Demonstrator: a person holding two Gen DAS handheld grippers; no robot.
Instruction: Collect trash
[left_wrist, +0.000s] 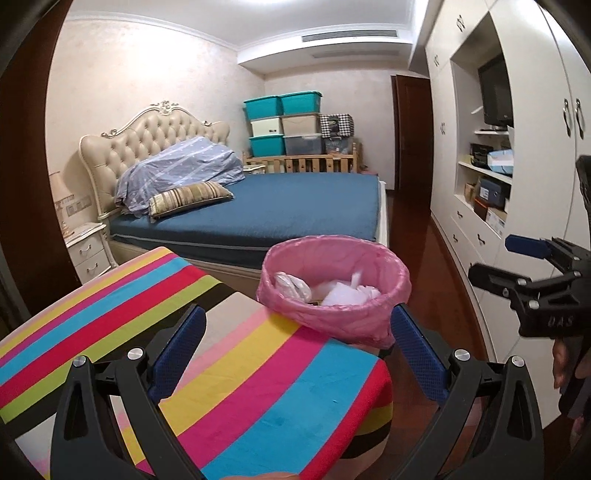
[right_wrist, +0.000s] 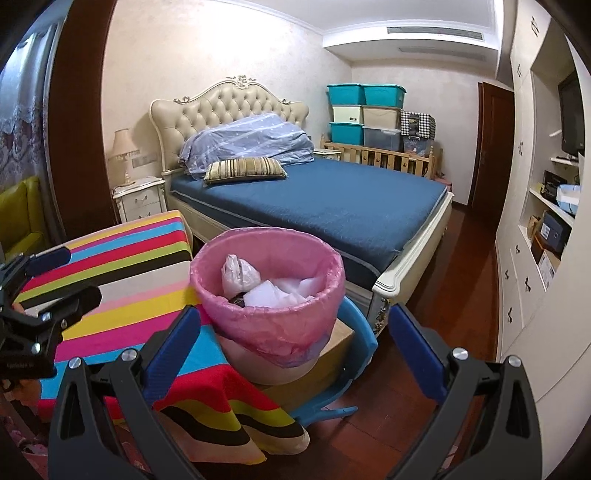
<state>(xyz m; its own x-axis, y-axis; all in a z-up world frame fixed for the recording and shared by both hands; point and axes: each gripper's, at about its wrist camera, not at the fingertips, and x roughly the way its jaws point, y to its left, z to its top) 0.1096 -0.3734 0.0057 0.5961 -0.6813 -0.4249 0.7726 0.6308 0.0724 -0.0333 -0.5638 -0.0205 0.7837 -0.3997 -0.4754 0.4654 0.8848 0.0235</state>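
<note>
A trash bin with a pink liner (left_wrist: 334, 288) (right_wrist: 267, 291) stands just past the table's right edge, on a cardboard box (right_wrist: 332, 354). White crumpled trash (left_wrist: 349, 293) (right_wrist: 275, 291) lies inside it. My left gripper (left_wrist: 295, 354) is open and empty above the striped tablecloth (left_wrist: 236, 387), just short of the bin. My right gripper (right_wrist: 291, 354) is open and empty, close to the bin's near side. Each gripper shows at the edge of the other's view: the right one (left_wrist: 517, 266) and the left one (right_wrist: 51, 273).
The striped table (right_wrist: 122, 266) is at the left. A bed with a blue cover (right_wrist: 332, 199) lies behind the bin. White wardrobes and shelves (left_wrist: 480, 177) line the right wall. A blue plastic chair (right_wrist: 360, 347) holds the box. The floor (right_wrist: 424, 332) is dark red wood.
</note>
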